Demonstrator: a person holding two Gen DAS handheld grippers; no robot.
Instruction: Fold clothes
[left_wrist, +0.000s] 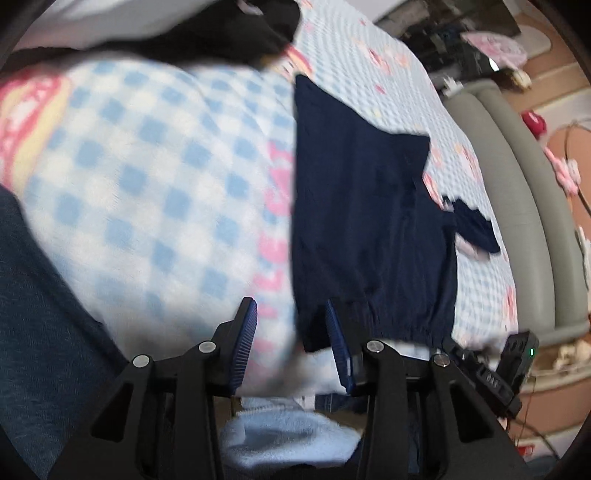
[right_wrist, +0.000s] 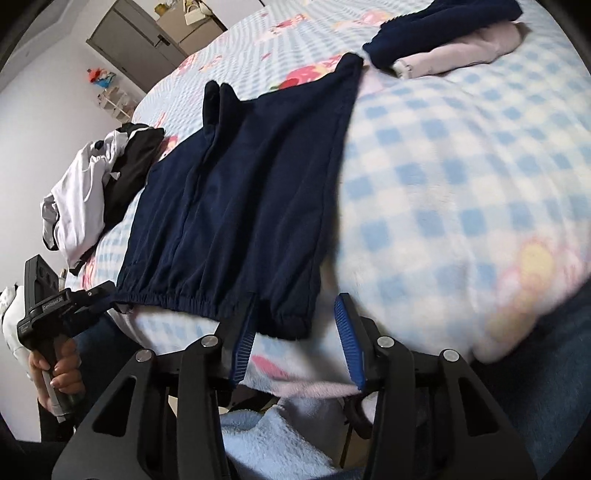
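A navy garment with an elastic waistband (left_wrist: 369, 229) lies flat on the blue checked bed cover, waistband toward me; it also shows in the right wrist view (right_wrist: 240, 192). My left gripper (left_wrist: 291, 314) is open, its fingers straddling the waistband's left corner. My right gripper (right_wrist: 299, 306) is open, its fingers straddling the waistband's right corner. The left gripper's handle (right_wrist: 48, 306), held in a hand, shows at the left of the right wrist view.
A white and black clothes heap (right_wrist: 96, 184) lies left of the garment. A pink and navy pile (right_wrist: 450, 44) lies at the far right. A dark garment (left_wrist: 236, 33) lies at the far end. The grey bed frame (left_wrist: 524, 206) runs along the right.
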